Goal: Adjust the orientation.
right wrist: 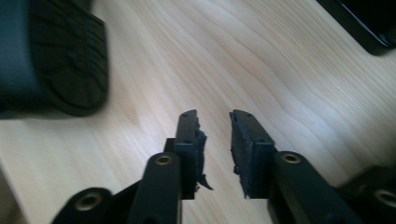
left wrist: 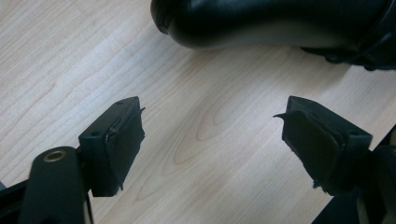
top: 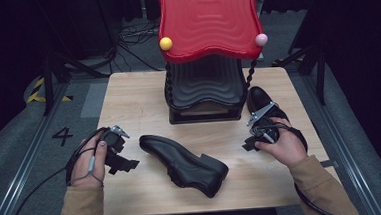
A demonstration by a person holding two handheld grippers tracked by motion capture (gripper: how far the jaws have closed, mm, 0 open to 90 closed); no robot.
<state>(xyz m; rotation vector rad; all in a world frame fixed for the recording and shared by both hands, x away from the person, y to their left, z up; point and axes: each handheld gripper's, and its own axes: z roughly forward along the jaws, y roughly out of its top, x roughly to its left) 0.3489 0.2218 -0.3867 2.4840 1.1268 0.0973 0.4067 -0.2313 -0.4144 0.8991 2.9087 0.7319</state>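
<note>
Shoe (top: 184,163) in black leather lies on its side in the middle of the wooden table (top: 133,98), toe toward the left gripper (top: 124,161) and heel toward the near edge. A second shoe (top: 259,100) stands at the right, just beside the black and red stand (top: 205,94) at the far side of the table; the stand's black shelf holds nothing that can be made out.

The left gripper sits near the table's left edge, its jaws spread wide over bare wood, close to the shoe's toe (left wrist: 280,21) but not touching it. The right gripper (top: 252,143) is close to the right edge with its jaws nearly together, a narrow gap between them, gripping nothing; its own view shows the shoe's ridged sole (right wrist: 60,60) to one side. Bare wood lies between the shoe and each gripper, and along the near edge.
</note>
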